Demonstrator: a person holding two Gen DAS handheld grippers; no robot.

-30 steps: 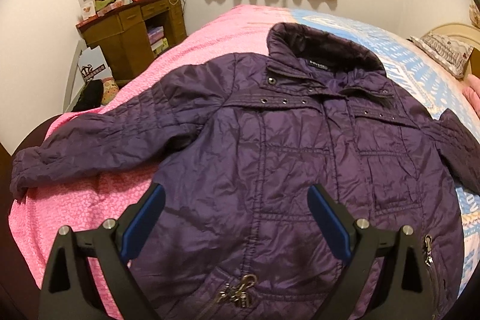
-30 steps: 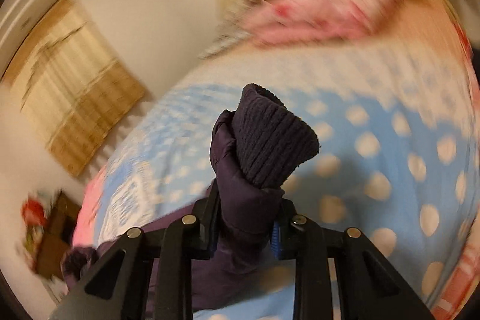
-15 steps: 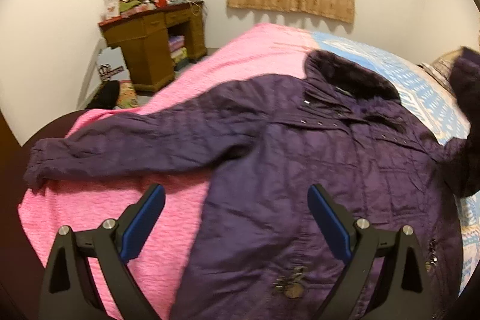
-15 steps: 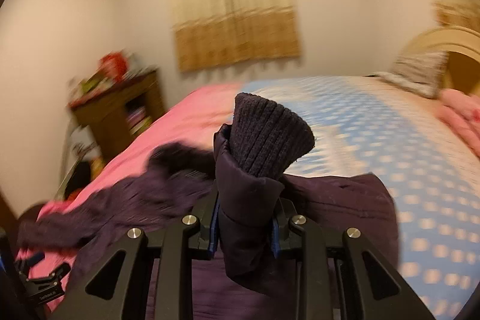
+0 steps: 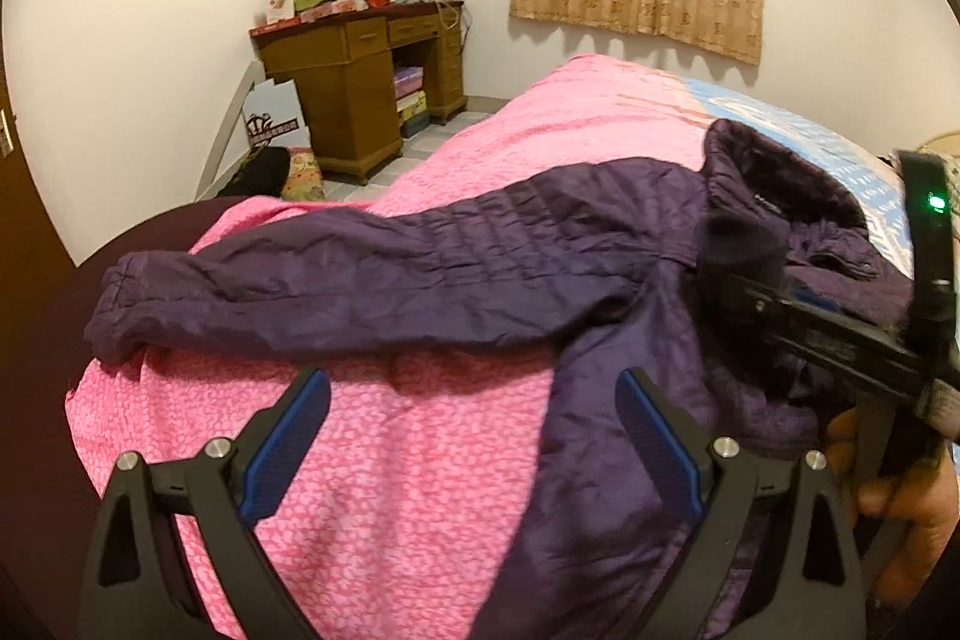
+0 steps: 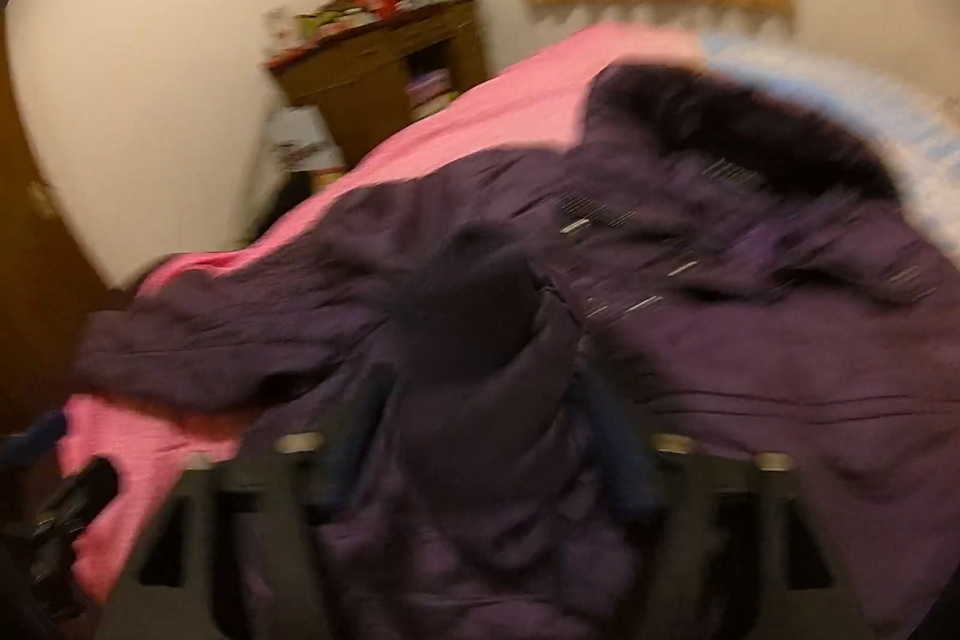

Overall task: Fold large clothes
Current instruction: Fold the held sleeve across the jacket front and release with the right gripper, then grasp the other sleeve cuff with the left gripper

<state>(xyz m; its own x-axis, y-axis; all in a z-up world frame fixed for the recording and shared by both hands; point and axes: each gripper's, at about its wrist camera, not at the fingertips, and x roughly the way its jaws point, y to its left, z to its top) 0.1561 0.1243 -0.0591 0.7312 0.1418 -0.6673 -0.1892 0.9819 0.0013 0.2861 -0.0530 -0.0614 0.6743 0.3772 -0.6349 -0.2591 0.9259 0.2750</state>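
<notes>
Jacket (image 5: 600, 280) spread on pink cover (image 5: 390, 460), purple, quilted; one sleeve (image 6: 480, 400) folded across chest, between just-opened right gripper (image 6: 486, 454) jaws, unpressed. Left gripper (image 5: 474, 436) wide, empty, over bare cover.

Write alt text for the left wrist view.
Purple jacket lies on a pink bedspread, one sleeve stretched left; the open left hand-held gripper hovers over it. The right hand-held gripper reaches in from the right.
</notes>
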